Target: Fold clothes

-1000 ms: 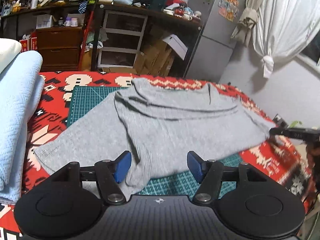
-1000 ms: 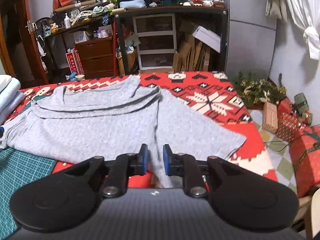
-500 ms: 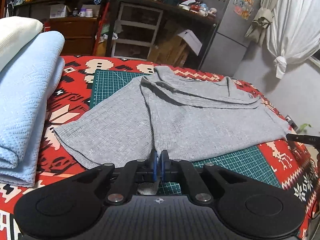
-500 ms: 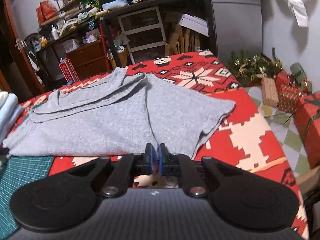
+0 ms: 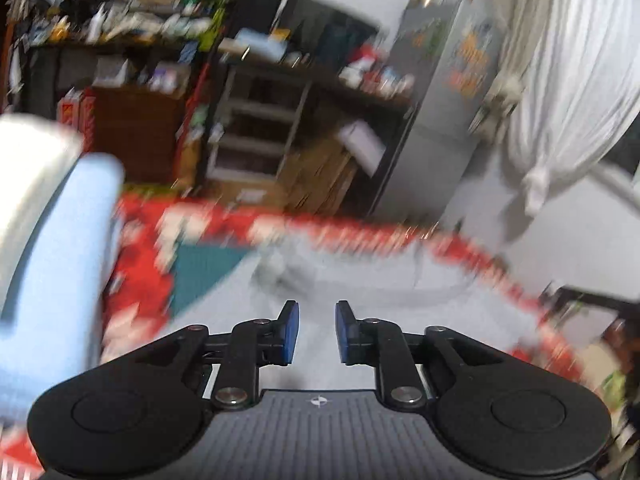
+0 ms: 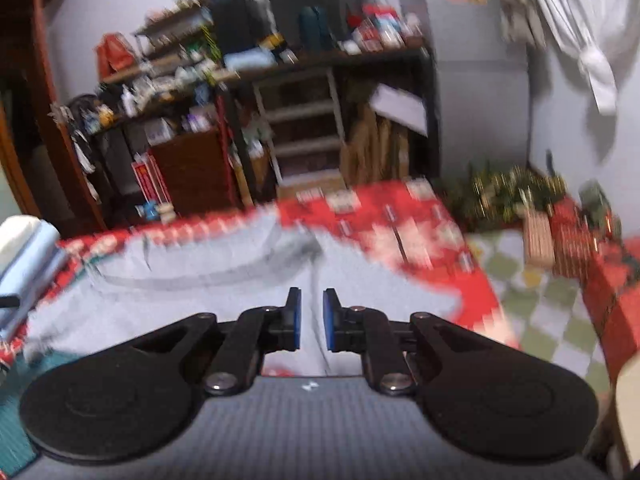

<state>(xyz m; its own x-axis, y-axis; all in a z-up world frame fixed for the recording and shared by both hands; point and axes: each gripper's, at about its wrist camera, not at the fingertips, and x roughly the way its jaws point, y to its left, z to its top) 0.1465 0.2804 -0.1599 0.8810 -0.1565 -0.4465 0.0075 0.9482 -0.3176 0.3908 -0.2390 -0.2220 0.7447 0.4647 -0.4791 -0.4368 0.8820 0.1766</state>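
Note:
A grey knit sweater (image 5: 360, 280) lies spread on the red patterned blanket (image 5: 136, 280), blurred by motion. My left gripper (image 5: 317, 332) hovers over its near part with the jaws opening; a clear gap separates the blue pads and only grey cloth shows through it. In the right wrist view the sweater (image 6: 200, 292) runs under my right gripper (image 6: 311, 320), whose jaws are opening too. A crease of the grey cloth passes through that narrow gap. The blur hides whether either gripper's pads touch the fabric.
A stack of folded light-blue and white cloth (image 5: 60, 260) stands at the left, also visible as the folded stack (image 6: 28, 256). A green cutting mat (image 5: 204, 276) lies under the sweater. Wrapped gift boxes (image 6: 560, 236) and checked floor (image 6: 532, 292) are beyond the bed's right edge. Cluttered shelves line the back.
Both grippers closed at the sweater's near hem half a second ago, and now their pads stand apart again. Both views have swung upward and blurred, and grey cloth now fills the space under the fingers.

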